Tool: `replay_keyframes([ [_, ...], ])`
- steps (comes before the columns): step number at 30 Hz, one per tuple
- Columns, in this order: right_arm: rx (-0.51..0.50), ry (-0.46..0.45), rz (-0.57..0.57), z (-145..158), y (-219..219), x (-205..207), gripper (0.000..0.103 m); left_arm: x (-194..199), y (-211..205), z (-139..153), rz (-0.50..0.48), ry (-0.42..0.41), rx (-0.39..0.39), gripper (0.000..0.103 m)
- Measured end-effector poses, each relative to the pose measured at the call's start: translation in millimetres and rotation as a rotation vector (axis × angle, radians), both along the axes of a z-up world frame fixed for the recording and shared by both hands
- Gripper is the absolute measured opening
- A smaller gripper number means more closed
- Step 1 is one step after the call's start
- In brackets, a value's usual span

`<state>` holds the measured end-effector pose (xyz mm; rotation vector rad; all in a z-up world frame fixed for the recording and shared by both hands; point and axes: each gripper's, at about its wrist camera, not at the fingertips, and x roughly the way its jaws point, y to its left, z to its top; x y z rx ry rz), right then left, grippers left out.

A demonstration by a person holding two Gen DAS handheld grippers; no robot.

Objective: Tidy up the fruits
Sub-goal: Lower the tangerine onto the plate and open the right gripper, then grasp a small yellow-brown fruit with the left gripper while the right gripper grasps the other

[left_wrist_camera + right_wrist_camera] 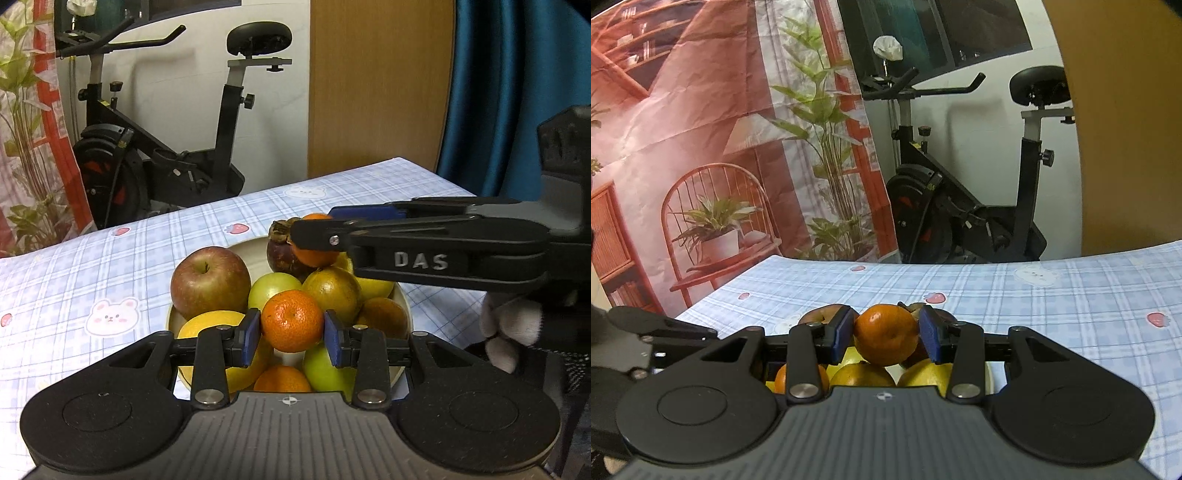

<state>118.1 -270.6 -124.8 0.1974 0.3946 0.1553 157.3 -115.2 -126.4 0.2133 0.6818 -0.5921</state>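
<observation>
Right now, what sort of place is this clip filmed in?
Probably a room in a home, rigged for filming: an exercise bike stands behind a table with a cartoon-print cloth, a bowl of fruit sits on it, and a printed backdrop hangs alongside.

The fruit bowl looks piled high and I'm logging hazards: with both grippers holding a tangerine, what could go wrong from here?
1. The right gripper holds a tangerine resting against the mangosteen; lifting it could send the mangosteen rolling off the heap.
2. The left gripper grips a tangerine wedged among green fruits; pulling may shift neighbours over the bowl rim.
3. Both grippers work close together and could collide.
</observation>
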Motion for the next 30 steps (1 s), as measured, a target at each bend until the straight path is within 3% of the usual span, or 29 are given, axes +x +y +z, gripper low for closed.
replay_keyframes([
  [6, -0.001, 0.026, 0.004, -5.7, 1.2, 5.2, 0.043, 0.5, 1.3, 1.8, 0.0, 0.006, -0.01, 0.049],
  [17, 0.035, 0.014, -0.026, 4.2, -1.4, -31.3, 0.044, -18.4, 13.0, 17.3, 0.04, -0.006, -0.039, 0.05],
  [30, 0.036, 0.032, -0.01, 6.7, 21.0, -96.8, 0.044, -61.3, 49.1, 10.8, 0.133, 0.092, -0.131, 0.049],
])
